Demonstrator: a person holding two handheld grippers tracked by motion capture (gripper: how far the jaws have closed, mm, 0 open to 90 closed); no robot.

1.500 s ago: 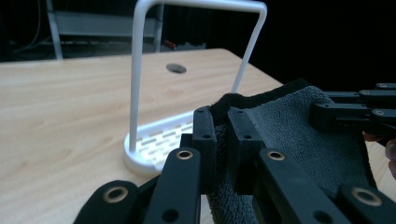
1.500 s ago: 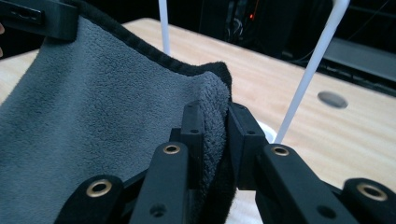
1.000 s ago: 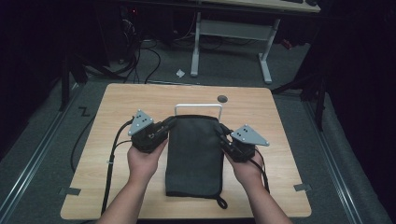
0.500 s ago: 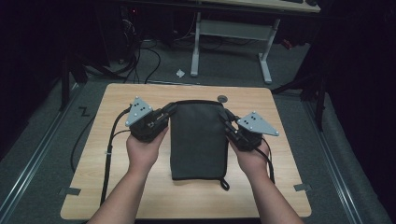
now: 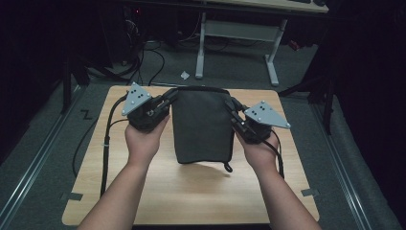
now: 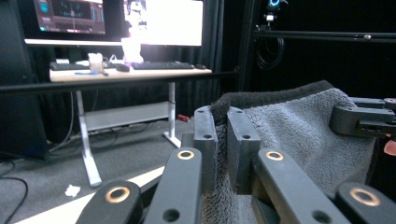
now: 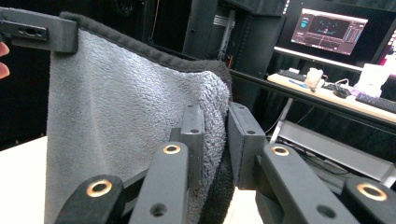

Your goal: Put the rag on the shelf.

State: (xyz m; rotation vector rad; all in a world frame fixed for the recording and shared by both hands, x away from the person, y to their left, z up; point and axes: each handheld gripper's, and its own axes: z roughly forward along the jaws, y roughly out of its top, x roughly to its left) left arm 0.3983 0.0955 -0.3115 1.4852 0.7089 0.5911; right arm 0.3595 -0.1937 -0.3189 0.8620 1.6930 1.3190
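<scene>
A dark grey towel [image 5: 201, 127] hangs folded above the wooden table [image 5: 191, 191], held up by its two top corners. My left gripper [image 5: 171, 96] is shut on the towel's top left corner, and in the left gripper view the fluffy grey towel [image 6: 299, 135] is pinched between my two black jaws. My right gripper [image 5: 231, 106] is shut on the top right corner; the right gripper view shows the towel [image 7: 126, 107] passing between my jaws. The towel's lower edge hangs just above the tabletop, with a small loop [image 5: 228, 167] dangling from it.
A desk with white legs [image 5: 201, 52] stands beyond the table, with cables on the floor. Monitors [image 6: 116, 18] and a keyboard [image 6: 159, 65] sit on the desk in the left gripper view. Dark curtains surround the area.
Both hands have risen, lifting the towel off the table; it lay flat before and now hangs from its top corners. A white strip and a small round thing at the table's far edge are now hidden.
</scene>
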